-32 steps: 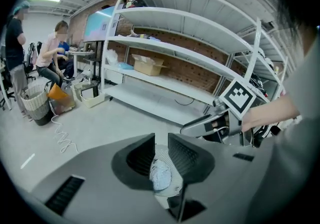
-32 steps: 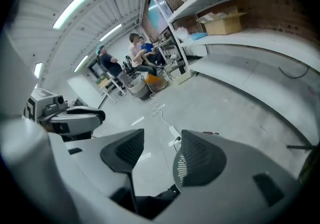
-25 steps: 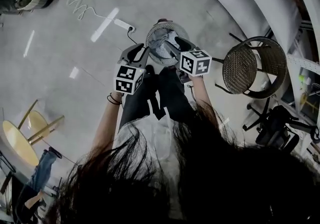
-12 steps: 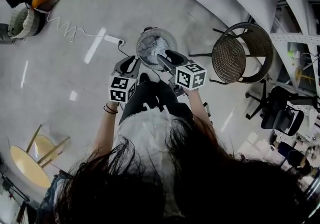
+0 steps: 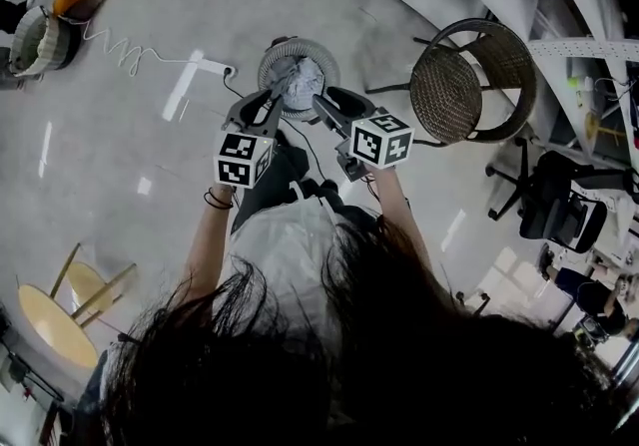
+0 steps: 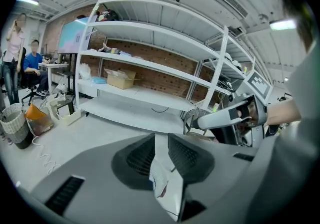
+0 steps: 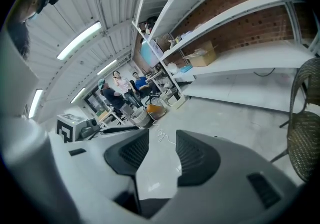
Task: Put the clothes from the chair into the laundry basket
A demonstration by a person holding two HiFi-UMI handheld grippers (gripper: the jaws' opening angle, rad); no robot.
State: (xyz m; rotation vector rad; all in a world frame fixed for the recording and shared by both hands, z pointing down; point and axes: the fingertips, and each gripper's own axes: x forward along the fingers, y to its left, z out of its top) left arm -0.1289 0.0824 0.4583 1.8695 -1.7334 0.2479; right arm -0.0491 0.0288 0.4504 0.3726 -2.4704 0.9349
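Pulling back from laundry basket (image 5: pixel 268 60) since earlier: left tool (image 6: pixel 161 138) pinching white cloth (image 6: pixel 167 183), right tool (image 7: pixel 162 137) empty, narrowing.

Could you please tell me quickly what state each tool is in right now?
Left tool: closed on a white garment.
Right tool: open, jaws have just been closing, nothing between them.

Pale crumpled garment (image 5: pixel 303 73) in the round mesh laundry basket (image 5: pixel 323 51), edge pinched in left gripper (image 6: pixel 160 158); wicker chair (image 5: pixel 449 95) nearby.

Laundry basket (image 5: pixel 268 63) on the floor (image 5: pixel 130 165) left of the chair (image 5: pixel 454 95), clothes (image 5: pixel 303 75) inside it
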